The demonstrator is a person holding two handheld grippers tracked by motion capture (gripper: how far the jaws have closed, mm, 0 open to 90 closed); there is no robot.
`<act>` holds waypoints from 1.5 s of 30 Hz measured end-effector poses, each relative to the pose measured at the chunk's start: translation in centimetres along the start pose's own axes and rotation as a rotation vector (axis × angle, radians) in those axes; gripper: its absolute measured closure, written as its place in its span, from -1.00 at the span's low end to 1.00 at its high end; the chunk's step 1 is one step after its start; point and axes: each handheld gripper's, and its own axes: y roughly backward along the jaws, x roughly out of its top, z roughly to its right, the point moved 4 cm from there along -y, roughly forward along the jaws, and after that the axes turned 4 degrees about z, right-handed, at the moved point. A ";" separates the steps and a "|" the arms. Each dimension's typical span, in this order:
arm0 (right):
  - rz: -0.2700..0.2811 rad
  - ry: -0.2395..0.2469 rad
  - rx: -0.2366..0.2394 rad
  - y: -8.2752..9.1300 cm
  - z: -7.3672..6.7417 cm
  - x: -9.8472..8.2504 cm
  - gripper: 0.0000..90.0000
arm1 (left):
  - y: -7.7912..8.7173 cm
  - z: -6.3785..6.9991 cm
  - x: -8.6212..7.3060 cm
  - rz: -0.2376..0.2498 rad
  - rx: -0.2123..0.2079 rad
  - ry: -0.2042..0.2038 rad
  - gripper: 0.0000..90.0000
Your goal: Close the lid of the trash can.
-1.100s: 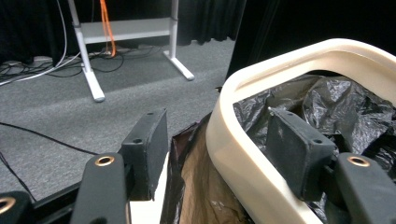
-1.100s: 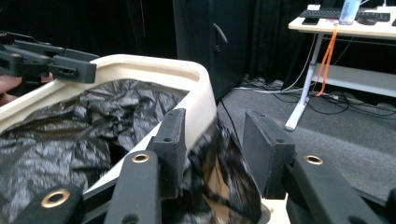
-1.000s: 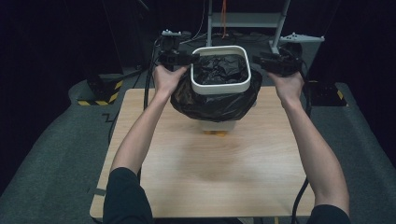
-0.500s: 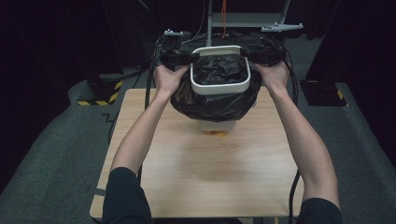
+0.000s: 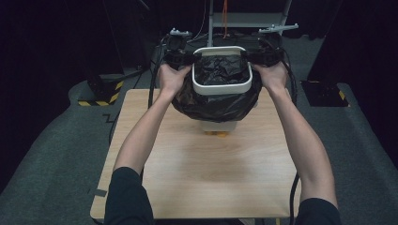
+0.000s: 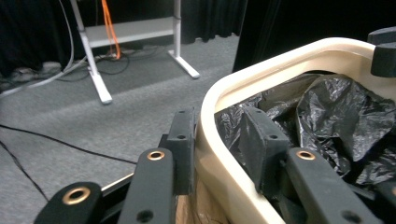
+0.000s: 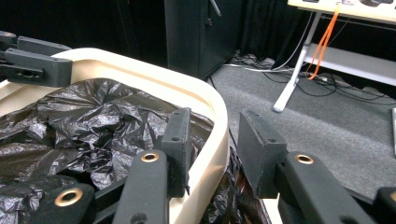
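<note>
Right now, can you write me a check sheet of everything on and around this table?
Surface: wooden table, bare at the near end.
Job's things: white bin rim with black bag tucked inside and bulging below it.
Clutter: small orange thing under the bag.
Grippers: left gripper and right gripper each straddle the rim, jaws just closing.
Cables: black cable trails off the table's left.
Surroundings: grey carpet, dark curtains, white frame.

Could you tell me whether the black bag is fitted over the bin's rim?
Yes. The black bag drapes outside below the white rim ring and lines the inside.
</note>
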 end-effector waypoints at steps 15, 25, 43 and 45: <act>0.001 -0.005 0.004 -0.4 -0.1 -0.4 0.52 | -0.6 0.3 0.1 0.026 0.098 -0.063 0.47; 0.009 0.023 -0.038 -0.6 0.0 -0.4 0.44 | -1.7 0.0 -0.5 -0.015 0.087 -0.033 0.58; -0.022 0.022 -0.017 -1.2 0.0 -1.5 0.56 | -1.9 0.0 -1.5 -0.025 0.045 -0.004 0.60; -0.018 0.019 -0.012 -1.3 0.0 -1.7 0.56 | -1.9 -0.1 -1.5 -0.020 0.043 0.001 0.59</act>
